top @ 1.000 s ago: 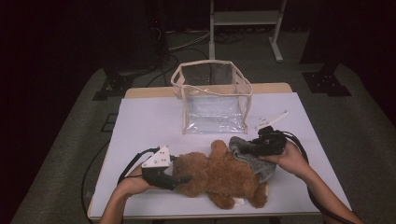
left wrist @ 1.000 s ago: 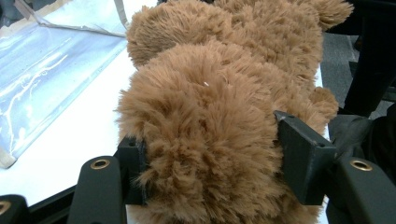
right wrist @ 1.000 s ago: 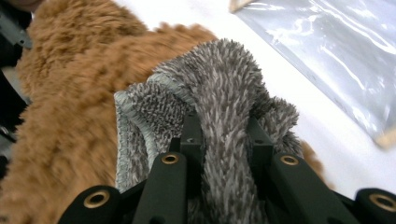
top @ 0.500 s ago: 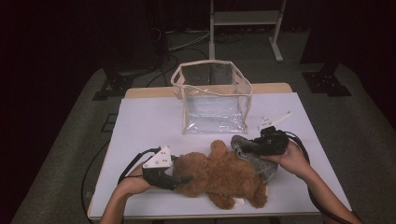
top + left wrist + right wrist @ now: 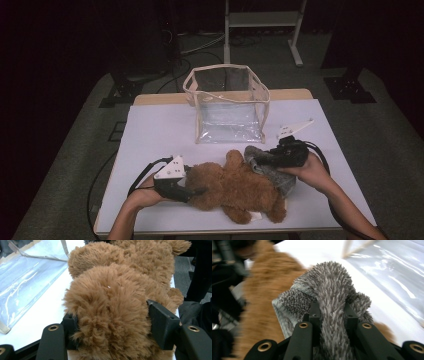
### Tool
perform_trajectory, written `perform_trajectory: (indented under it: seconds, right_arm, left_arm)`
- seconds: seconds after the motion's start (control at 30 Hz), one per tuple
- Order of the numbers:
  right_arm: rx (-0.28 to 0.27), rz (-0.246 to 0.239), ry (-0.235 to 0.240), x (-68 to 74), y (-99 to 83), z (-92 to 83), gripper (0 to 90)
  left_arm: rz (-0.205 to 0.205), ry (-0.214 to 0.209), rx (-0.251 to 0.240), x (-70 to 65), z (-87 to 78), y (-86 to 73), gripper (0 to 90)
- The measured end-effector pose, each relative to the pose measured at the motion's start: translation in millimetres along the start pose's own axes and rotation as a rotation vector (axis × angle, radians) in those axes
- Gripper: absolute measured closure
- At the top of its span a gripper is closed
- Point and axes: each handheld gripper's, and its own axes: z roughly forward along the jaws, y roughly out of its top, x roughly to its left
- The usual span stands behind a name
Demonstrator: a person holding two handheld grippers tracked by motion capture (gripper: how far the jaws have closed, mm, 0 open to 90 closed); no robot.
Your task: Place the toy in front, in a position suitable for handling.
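Overhead, brown teddy bear (image 5: 235, 187) laid along tabletop's near edge, left gripper (image 5: 192, 191) clamped on its end, right gripper (image 5: 260, 161) pinching grey fuzzy cloth (image 5: 272, 170) beside it, clear bag (image 5: 229, 107) toward far edge; left gripper view, bear fur (image 5: 110, 315) squeezed between jaws; right gripper view, cloth (image 5: 332, 290) nipped tight.

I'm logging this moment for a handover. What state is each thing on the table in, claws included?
Teddy bear: lying on the table, one end clamped.
Grey fuzzy cloth: bunched beside the bear, pinched.
Clear bag: upright, top open, nothing visible inside.
Left claw: shut on the teddy bear.
Right claw: shut on the grey fuzzy cloth.
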Motion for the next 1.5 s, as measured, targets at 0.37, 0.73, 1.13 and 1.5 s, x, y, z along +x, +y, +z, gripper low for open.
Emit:
perform_trajectory:
  seconds: [0.37, 0.73, 1.13, 1.5]
  right_arm:
    - [0.074, -0.161, 0.05, 43.3, 32.5, 39.8, 74.2]
    - [0.052, -0.093, -0.013, 27.3, 4.6, 1.0, 74.2]
    - [0.106, -0.234, 0.036, 59.7, 48.5, 60.5, 74.2]
    - [0.109, -0.176, 0.007, 43.2, 19.3, 50.6, 75.2]
  left_arm:
    - [0.007, 0.007, 0.004, -0.5, 0.3, 0.7, 36.3]
    - [-0.007, 0.005, -0.001, 1.7, 4.0, 2.1, 36.3]
    - [0.01, 0.004, 0.0, 0.9, 5.7, 4.0, 36.1]
    - [-0.037, -0.013, -0.058, 6.7, -1.8, -6.4, 19.9]
